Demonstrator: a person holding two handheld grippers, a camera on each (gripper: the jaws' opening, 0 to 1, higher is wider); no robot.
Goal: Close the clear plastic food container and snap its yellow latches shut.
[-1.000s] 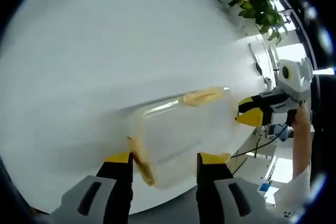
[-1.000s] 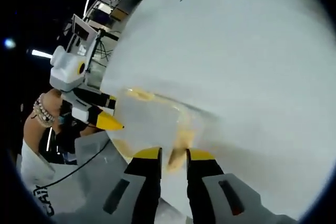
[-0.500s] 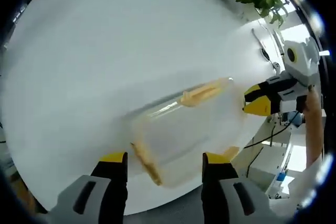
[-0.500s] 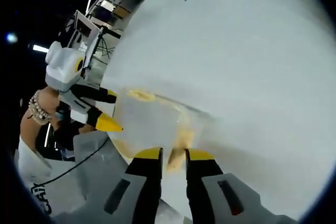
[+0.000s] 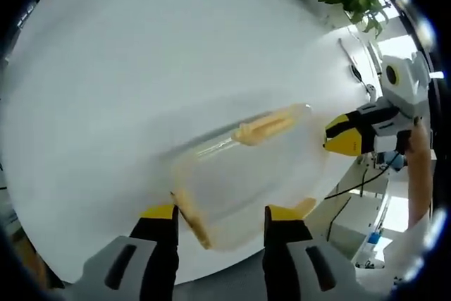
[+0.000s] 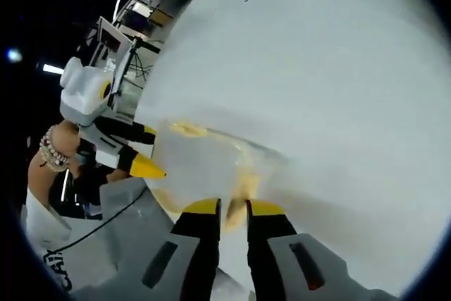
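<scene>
Box point(image 5: 246, 174) near table point(image 5: 141, 68) edge, lid on. Left tool point(image 5: 220, 218) wide around near end. Right tool point(image 6: 232, 207) narrow, seemingly pinching latch point(image 6: 243, 185). Latching apparently unfinished; far latch point(image 5: 264, 126) state unclear.

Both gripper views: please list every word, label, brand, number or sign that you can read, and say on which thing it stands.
No text can be read for certain.
Clear container with yellow latches: no label visible.
White table: bare of writing.
Left gripper and right gripper: no markings visible.
White sleeve in the right gripper view: dark letters at the edge, cut off and too blurred to read.
</scene>
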